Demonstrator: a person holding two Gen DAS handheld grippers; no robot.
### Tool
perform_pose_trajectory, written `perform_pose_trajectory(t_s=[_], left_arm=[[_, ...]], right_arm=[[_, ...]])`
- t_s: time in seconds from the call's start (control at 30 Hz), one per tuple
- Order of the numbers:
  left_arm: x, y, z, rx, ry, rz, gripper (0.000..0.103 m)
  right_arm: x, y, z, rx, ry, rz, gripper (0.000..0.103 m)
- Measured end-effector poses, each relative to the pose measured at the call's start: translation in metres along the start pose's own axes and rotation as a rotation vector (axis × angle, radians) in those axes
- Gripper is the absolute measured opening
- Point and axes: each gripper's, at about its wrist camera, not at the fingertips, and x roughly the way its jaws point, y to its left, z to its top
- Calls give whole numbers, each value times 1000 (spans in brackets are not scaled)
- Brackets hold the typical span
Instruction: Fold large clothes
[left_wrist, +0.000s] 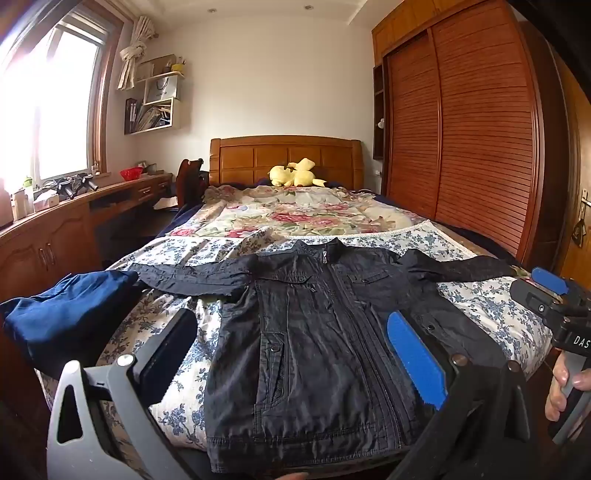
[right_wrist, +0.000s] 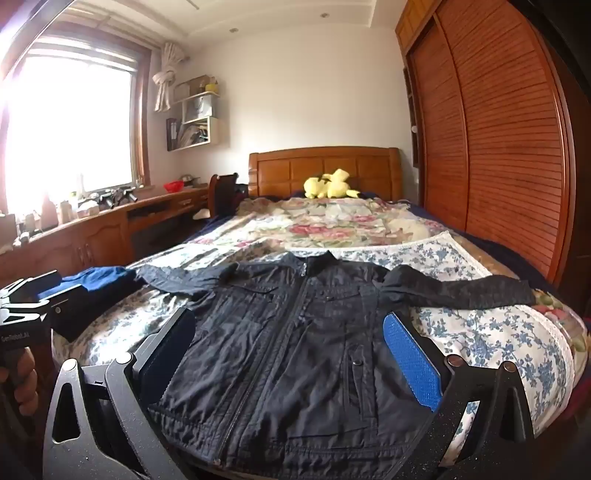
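Note:
A black zip-up jacket (left_wrist: 303, 332) (right_wrist: 295, 343) lies front up on the bed, zipped, collar toward the headboard and both sleeves spread sideways. My left gripper (left_wrist: 291, 354) hovers open over the jacket's lower left part, with nothing between its fingers. My right gripper (right_wrist: 288, 358) hovers open over the lower right part, equally empty. Each gripper shows in the other's view: the right gripper (left_wrist: 543, 291) at the right edge, the left gripper (right_wrist: 51, 291) at the left edge, each held by a hand. The hem lies at the bed's near edge.
A folded blue garment (left_wrist: 66, 317) (right_wrist: 99, 277) lies on the bed left of the jacket's sleeve. A floral quilt (left_wrist: 295, 214) and a yellow plush toy (left_wrist: 295, 173) lie farther up the bed. A slatted wooden wardrobe (left_wrist: 461, 129) stands on the right, a wooden desk (left_wrist: 55, 236) on the left.

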Motion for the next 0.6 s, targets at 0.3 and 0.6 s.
perform_pose_trajectory(t_s=[0.3,0.6], left_arm=[[-7,-6,4,11,-4,2,103],[-9,-6,3,18,-19,-5,103]], right_arm=[[0,2,-3,6,7,1,103],[1,3,-6,9,15,1,103]])
